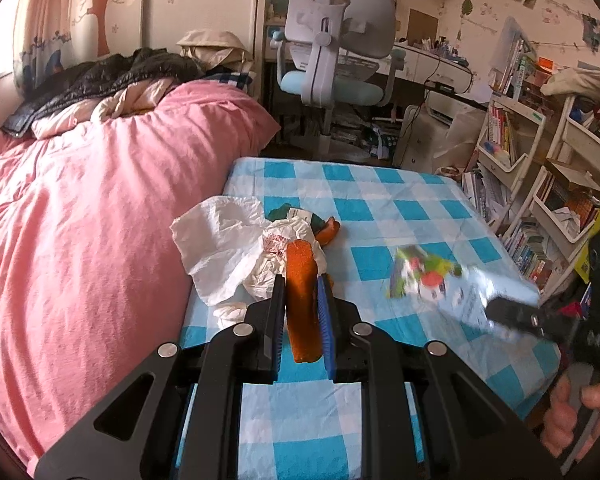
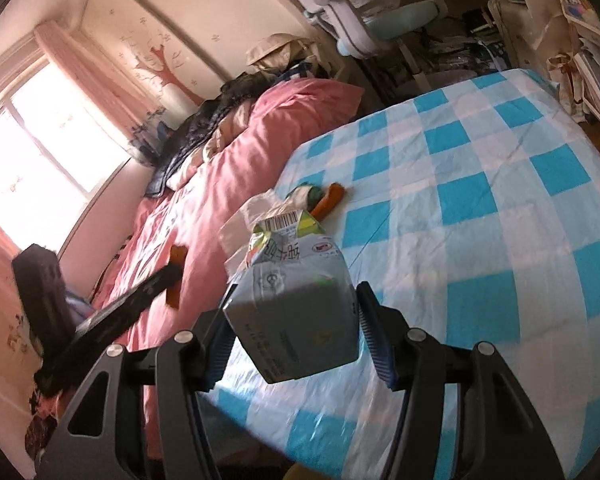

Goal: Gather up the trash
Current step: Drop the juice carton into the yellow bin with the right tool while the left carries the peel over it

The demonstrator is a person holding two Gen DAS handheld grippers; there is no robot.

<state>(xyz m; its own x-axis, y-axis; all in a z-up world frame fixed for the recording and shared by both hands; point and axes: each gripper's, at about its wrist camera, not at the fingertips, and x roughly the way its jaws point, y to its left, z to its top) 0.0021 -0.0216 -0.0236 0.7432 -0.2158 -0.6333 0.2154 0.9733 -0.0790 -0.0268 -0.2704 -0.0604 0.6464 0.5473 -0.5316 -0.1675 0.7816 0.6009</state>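
Observation:
My left gripper (image 1: 302,284) is shut on an orange peel strip (image 1: 302,300) and holds it above the checked table (image 1: 400,208). Beyond it lies a white plastic bag (image 1: 220,248) with crumpled paper and another orange and green scrap (image 1: 326,230). My right gripper (image 2: 296,292) is shut on a milk carton (image 2: 296,300) and holds it off the table; in the left wrist view the carton (image 1: 424,276) is blurred at the right. The left gripper with the peel (image 2: 176,276) shows at the left of the right wrist view.
A pink duvet bed (image 1: 80,200) borders the table's left side. A swivel chair (image 1: 332,52) and a desk stand behind the table. Bookshelves (image 1: 540,168) line the right side. The bag pile also shows in the right wrist view (image 2: 260,208).

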